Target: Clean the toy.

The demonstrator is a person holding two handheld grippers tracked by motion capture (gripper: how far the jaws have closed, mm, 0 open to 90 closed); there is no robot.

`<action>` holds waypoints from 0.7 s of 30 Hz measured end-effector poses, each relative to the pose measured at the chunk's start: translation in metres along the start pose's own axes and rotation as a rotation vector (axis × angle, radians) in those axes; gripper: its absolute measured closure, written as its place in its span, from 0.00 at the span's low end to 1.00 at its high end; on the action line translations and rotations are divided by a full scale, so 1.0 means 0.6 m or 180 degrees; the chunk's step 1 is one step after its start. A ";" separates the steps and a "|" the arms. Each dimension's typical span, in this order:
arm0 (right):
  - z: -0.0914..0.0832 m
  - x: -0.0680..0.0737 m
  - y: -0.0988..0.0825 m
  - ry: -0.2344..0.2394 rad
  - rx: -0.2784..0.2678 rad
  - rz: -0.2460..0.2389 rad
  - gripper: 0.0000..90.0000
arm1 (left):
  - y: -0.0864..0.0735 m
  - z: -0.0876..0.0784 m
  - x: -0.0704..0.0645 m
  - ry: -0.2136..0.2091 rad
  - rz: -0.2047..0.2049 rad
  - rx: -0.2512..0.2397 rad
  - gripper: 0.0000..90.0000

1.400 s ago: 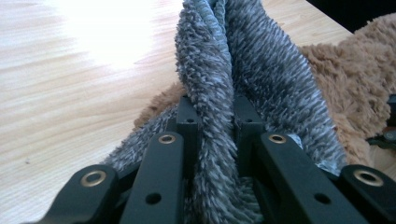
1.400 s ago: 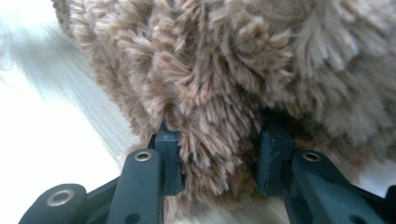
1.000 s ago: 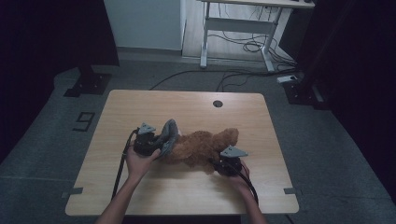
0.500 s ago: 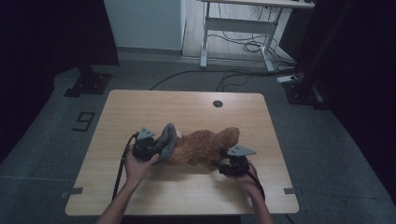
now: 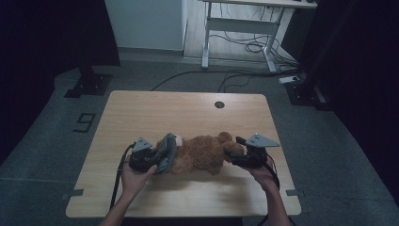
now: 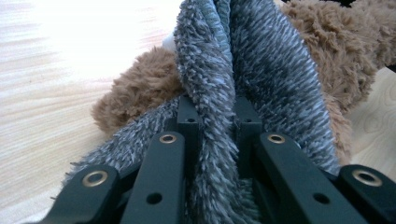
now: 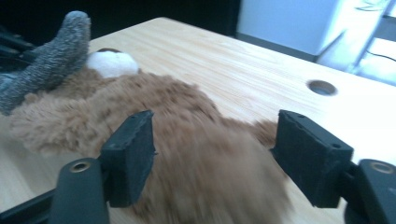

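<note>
A brown plush bear (image 5: pixel 202 153) lies on its side on the wooden table (image 5: pixel 188 113). A grey fuzzy cloth (image 5: pixel 167 151) covers its left end. My left gripper (image 5: pixel 157 157) is shut on a fold of that grey cloth (image 6: pixel 219 93), which bulges up between the jaws, with the bear's brown fur (image 6: pixel 140 88) just behind. My right gripper (image 5: pixel 234 153) hovers over the bear's right end. Its jaws have just been opening and stand wide apart above the brown plush (image 7: pixel 187 140), the pads (image 7: pixel 133 154) clear of the fur. The grey cloth (image 7: pixel 51 56) and a white patch (image 7: pixel 112 63) lie beyond.
A round cable hole (image 5: pixel 219 104) sits near the table's far edge. Bare wood stretches behind the bear and along the near edge. Cables trail from both grippers toward the person. A desk frame (image 5: pixel 240 28) and floor cables stand beyond the table.
My right gripper has opened, let go of the bear's right end and risen to the right. My left gripper, still on the grey cloth, has shifted slightly toward the near edge.
</note>
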State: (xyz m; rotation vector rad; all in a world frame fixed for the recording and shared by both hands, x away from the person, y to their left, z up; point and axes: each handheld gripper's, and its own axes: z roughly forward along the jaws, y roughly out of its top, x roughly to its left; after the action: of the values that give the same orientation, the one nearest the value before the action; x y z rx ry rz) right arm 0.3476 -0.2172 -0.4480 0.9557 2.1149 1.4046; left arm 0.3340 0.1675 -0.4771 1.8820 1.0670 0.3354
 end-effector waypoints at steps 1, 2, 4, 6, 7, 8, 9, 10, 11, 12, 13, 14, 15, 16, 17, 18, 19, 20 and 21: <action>0.008 0.003 0.006 0.0051 0.0042 -0.0036 0.36 | -0.001 -0.001 0.000 -0.0005 0.0000 0.0005 0.86; 0.014 0.004 0.008 0.0101 0.0088 -0.0046 0.37 | -0.003 -0.002 -0.001 -0.0013 -0.0001 0.0008 0.86; 0.034 0.010 0.004 0.0214 0.0267 -0.0046 0.37 | -0.006 -0.004 -0.002 -0.0019 0.0005 0.0019 0.86; 0.047 0.016 -0.011 0.0249 0.0396 -0.0057 0.37 | -0.010 -0.007 -0.004 -0.0037 0.0020 0.0029 0.86; 0.051 0.018 -0.025 0.0317 0.0399 -0.0002 0.42 | -0.013 -0.008 -0.006 -0.0058 0.0019 0.0033 0.86; 0.051 0.018 -0.039 0.0405 0.0369 0.0065 0.46 | -0.016 -0.009 -0.008 -0.0066 0.0023 0.0041 0.86; 0.049 0.019 -0.052 0.0477 0.0351 0.0139 0.49 | -0.018 -0.011 -0.009 -0.0069 0.0037 0.0045 0.86; 0.048 0.020 -0.062 0.0530 0.0353 0.0190 0.51 | -0.022 -0.012 -0.012 -0.0091 0.0047 0.0067 0.86; 0.045 0.023 -0.079 0.0621 0.0361 0.0240 0.53 | -0.024 -0.013 -0.015 -0.0093 0.0062 0.0085 0.86; 0.044 0.026 -0.088 0.0669 0.0373 0.0258 0.54 | -0.027 -0.013 -0.017 -0.0090 0.0084 0.0115 0.86; 0.043 0.030 -0.099 0.0731 0.0393 0.0289 0.55 | -0.030 -0.012 -0.020 -0.0078 0.0114 0.0158 0.86; 0.043 0.036 -0.110 0.0800 0.0420 0.0289 0.55 | -0.033 -0.010 -0.021 -0.0068 0.0122 0.0201 0.85; 0.044 0.042 -0.118 0.0823 0.0455 0.0252 0.55 | -0.035 -0.007 -0.021 -0.0058 0.0126 0.0253 0.85; 0.048 0.050 -0.124 0.0842 0.0527 0.0197 0.55 | -0.038 -0.002 -0.020 -0.0049 0.0127 0.0318 0.85; 0.053 0.059 -0.130 0.0847 0.0606 0.0105 0.56 | -0.039 0.003 -0.018 -0.0037 0.0118 0.0365 0.85; 0.056 0.064 -0.132 0.0832 0.0634 0.0033 0.56 | -0.041 0.010 -0.014 -0.0043 0.0071 0.0389 0.85; 0.061 0.070 -0.132 0.0766 0.0656 -0.0052 0.57 | -0.041 0.014 -0.011 -0.0066 0.0029 0.0376 0.85; 0.064 0.071 -0.130 0.0700 0.0658 -0.0081 0.59 | -0.037 0.016 -0.008 -0.0073 -0.0003 0.0371 0.85; 0.067 0.068 -0.127 0.0651 0.0665 -0.0100 0.60 | -0.033 0.018 -0.008 -0.0086 -0.0018 0.0364 0.85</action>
State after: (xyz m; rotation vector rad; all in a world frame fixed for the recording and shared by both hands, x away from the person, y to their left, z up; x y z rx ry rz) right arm 0.3235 -0.1809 -0.5327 0.8818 2.4560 1.3352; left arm 0.3269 0.1619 -0.4984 1.9787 1.0933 0.2496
